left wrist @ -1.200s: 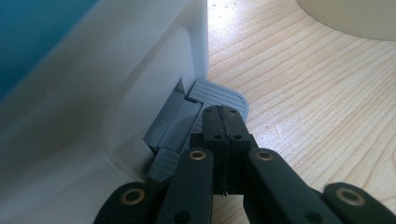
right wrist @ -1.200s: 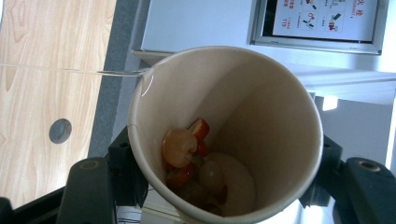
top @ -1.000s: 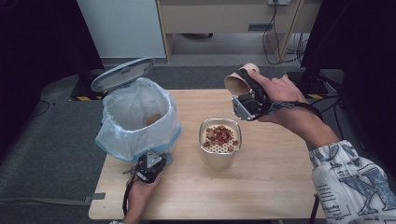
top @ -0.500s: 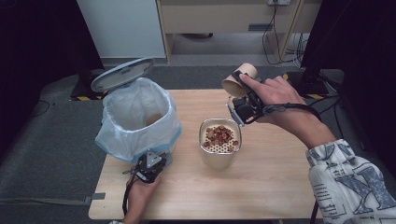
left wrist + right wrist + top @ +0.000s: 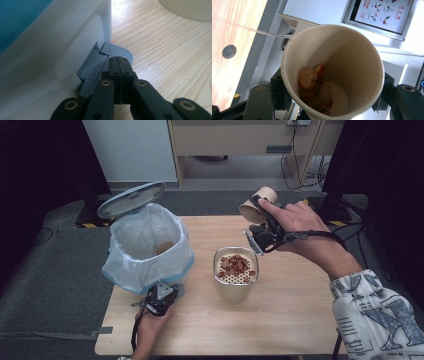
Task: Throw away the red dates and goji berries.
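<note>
Tilting paper cup (image 5: 257, 205), mouth leftward

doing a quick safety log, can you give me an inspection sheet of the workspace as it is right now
surface: light wood table, bare around the things on it.
job's things: paper cup gripped tilted, some fruit pieces left inside; strainer pot mid-table with reddish pieces on its perforated top; white pedal bin, lid up, bag-lined, something brown inside.
clutter: nothing seen.
grippers: right claw shut on the paper cup, raised above the table's far side; left claw shut, tips on the bin's grey pedal.
cables: one trails from the left claw; more hang by the far cabinet.
surroundings: grey floor, dark curtains at the sides.
</note>
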Available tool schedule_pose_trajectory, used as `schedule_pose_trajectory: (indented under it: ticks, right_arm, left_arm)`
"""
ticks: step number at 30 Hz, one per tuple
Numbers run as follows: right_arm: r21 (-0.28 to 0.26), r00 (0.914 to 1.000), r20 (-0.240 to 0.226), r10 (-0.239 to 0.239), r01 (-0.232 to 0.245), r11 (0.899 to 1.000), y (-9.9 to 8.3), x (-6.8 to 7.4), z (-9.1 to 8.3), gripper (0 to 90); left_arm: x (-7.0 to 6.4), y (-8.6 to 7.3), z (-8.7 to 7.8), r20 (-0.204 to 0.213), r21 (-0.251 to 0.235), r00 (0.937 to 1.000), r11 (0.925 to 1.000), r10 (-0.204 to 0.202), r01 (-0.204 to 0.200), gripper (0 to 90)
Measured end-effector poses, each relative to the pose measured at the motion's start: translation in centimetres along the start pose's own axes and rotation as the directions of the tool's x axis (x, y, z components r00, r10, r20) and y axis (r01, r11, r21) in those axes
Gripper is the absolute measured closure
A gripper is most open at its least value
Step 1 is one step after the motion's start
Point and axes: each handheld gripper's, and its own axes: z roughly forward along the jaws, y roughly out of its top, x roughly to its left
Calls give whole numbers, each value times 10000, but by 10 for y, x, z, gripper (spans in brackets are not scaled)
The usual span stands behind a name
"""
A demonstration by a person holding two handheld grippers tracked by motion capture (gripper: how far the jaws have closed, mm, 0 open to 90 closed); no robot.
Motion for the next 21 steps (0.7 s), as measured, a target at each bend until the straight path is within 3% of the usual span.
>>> schedule_pose_trajectory:
  ticks: [9,10,12,13,16,20,21]
  right_arm:
    - [-77,10000,35,41,-41,10000,6,8,5,343]
    - [-34,9994,-144,-321,321,9995,11,16,8,343]
    - [-158,9890,-660,-1326,1318,9911,21,36,14,344]
    - [-211,9844,-725,-1602,1591,9870,24,43,17,344]
    - [-20,9951,-527,-832,832,9965,21,39,19,345]
    - [-183,9879,-777,-1341,1331,9909,23,46,20,345]
    - [-108,9916,-736,-1065,1060,9943,21,44,19,345]
  left_arm:
    - [0,0,0,13,-37,10000,10000,-18,19,896]
    - [0,0,0,4,-10,10000,10000,1,-1,896]
    - [0,0,0,1,-14,10000,10000,-2,2,896]
    - [0,0,0,9,-24,10000,10000,-1,1,896]
    - [0,0,0,20,-37,10000,10000,-7,7,896]
    - [0,0,0,32,-48,10000,10000,-24,24,896]
    - [0,0,0,25,-45,10000,10000,-14,14,896]
